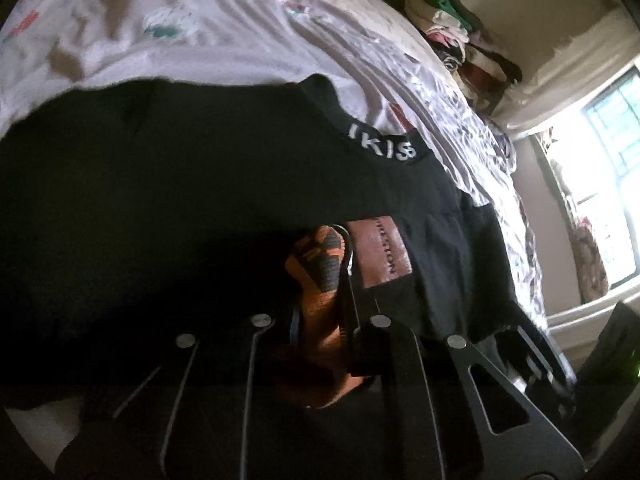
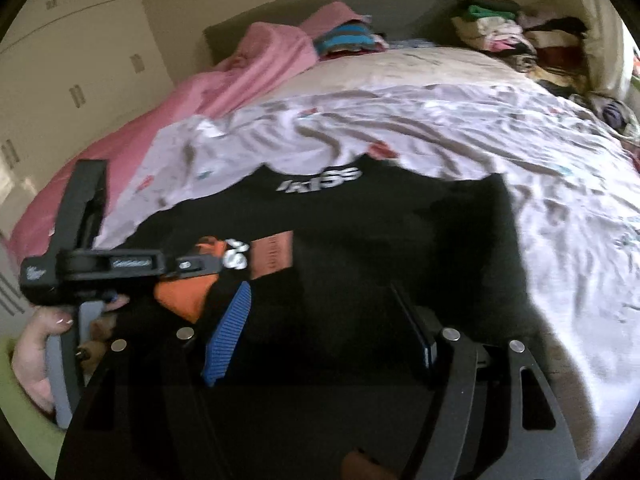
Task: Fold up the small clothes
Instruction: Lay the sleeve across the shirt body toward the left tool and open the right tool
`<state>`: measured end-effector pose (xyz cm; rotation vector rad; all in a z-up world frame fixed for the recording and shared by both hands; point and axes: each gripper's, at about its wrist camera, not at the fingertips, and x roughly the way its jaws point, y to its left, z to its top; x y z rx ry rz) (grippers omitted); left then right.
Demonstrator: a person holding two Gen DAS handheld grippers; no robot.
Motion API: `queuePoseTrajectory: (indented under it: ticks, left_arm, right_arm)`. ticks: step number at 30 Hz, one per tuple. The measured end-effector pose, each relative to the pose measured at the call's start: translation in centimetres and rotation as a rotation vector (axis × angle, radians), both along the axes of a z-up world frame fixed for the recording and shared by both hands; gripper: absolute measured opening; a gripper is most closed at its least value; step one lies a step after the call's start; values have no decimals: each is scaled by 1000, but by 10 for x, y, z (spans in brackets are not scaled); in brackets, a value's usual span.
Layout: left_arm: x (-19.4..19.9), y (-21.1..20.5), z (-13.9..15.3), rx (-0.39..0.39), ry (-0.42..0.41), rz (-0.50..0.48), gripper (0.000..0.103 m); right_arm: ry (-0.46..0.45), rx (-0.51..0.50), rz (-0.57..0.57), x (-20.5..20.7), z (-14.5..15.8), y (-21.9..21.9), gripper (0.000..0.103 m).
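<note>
A black garment is lying spread on a bed, on top of a white sheet with small coloured prints. In the right wrist view the garment is filling the middle and the lower part of the picture. White letters on it are sitting toward 12 o'clock, and a brown rectangular patch is lying near the centre, a little toward 9 o'clock.

The left gripper is resting down on the black cloth, with the brown patch just beside it at 3 o'clock. Its orange fingers are standing together, with no gap showing between them. I cannot tell if a fold of the cloth is pinched between them, because this area is very dark. In the right wrist view this same tool is coming in from 9 o'clock, and a hand is holding its handle at about 8 o'clock.

The right gripper is hanging over the lower part of the garment with its jaws apart. One finger, with a blue ribbed pad, is standing at 7 o'clock, the other one at 5 o'clock. Only the flat black cloth is showing in the gap between them, and the pads are not pressing on anything.

A pink blanket is lying toward 11 o'clock. A pile of clothes is sitting at 1 o'clock, in the far corner of the bed.
</note>
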<state>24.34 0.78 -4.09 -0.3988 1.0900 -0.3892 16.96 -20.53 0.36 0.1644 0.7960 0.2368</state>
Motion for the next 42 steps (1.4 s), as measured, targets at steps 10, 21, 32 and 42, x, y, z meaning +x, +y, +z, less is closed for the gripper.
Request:
queuePoseTrajectory:
  ticks: [10,21,32,42]
  left_arm:
    - [-6,22,50,94,-153,34,7]
    - [-8,38,18,253,-90,93,18]
    - [-14,40,-3,322,-47,65,31]
    - [-35,56,20,304,-84,114,38]
  right_arm:
    - [-7,-91,-101,5,-2,-24,68]
    - [96,-188,-117,31,-29,-7,69]
    - [165,-254,-141,39,-48,-5,80]
    - [84,-254,-110,19,-19,9,94]
